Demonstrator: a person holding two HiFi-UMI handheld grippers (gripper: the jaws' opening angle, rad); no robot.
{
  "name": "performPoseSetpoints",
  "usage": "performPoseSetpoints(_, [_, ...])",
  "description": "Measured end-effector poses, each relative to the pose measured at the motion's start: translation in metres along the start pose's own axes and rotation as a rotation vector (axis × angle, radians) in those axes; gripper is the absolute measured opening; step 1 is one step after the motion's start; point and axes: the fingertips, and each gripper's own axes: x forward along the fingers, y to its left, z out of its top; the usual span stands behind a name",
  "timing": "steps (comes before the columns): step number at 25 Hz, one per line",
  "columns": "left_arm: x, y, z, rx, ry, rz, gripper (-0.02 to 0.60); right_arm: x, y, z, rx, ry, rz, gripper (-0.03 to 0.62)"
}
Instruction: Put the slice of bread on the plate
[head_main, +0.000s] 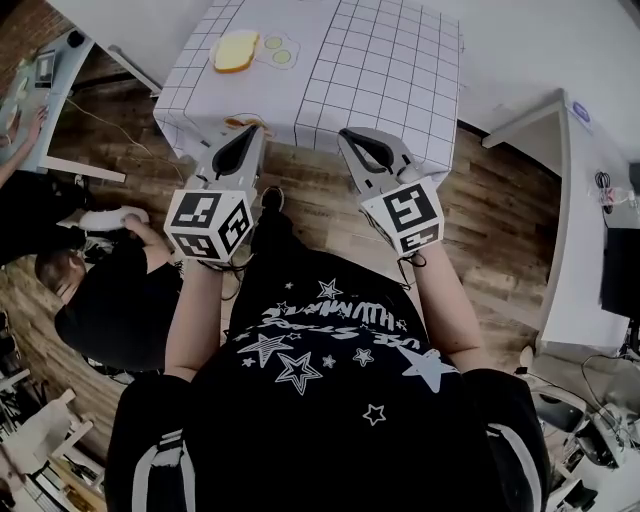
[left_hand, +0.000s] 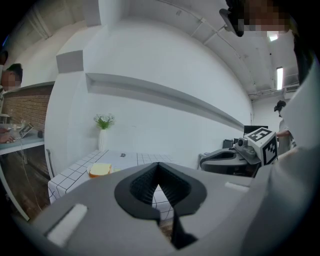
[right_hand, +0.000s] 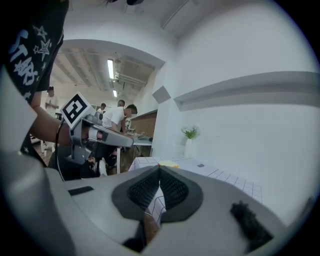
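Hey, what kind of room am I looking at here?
Probably an open workshop or lab rather than a kitchen: one table under a grid cloth, a white desk with cables and equipment, and people working at benches beyond.

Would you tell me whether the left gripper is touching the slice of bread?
Apart. The head view shows the left gripper short of the table, with the slice of bread lying well beyond it across bare cloth.
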Motion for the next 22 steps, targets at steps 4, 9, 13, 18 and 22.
performPoseSetpoints(4, [-0.018,-0.027,0.000,0.021,-0.003,-0.008,0.009,-0.031,0.005,0.003,0.049,-0.041,-0.027,0.014])
performPoseSetpoints(9, [-0.034,-0.045,0.001,0.036,0.001,-0.027,0.009,-0.050,0.015,0.000,0.080,-0.039,-0.063,0.014])
performPoseSetpoints(13, [-0.042,-0.053,-0.003,0.021,0.014,-0.062,0.008,-0.063,0.021,-0.003,0.121,-0.035,-0.100,0.015])
performPoseSetpoints(18, [-0.054,-0.064,-0.009,0.013,0.019,-0.120,0.009,-0.079,0.035,-0.002,0.155,-0.017,-0.146,0.014])
performPoseSetpoints(22, [-0.079,-0.071,-0.015,0.003,0.028,-0.158,0.009,-0.087,0.059,0.004,0.179,-0.005,-0.176,0.014])
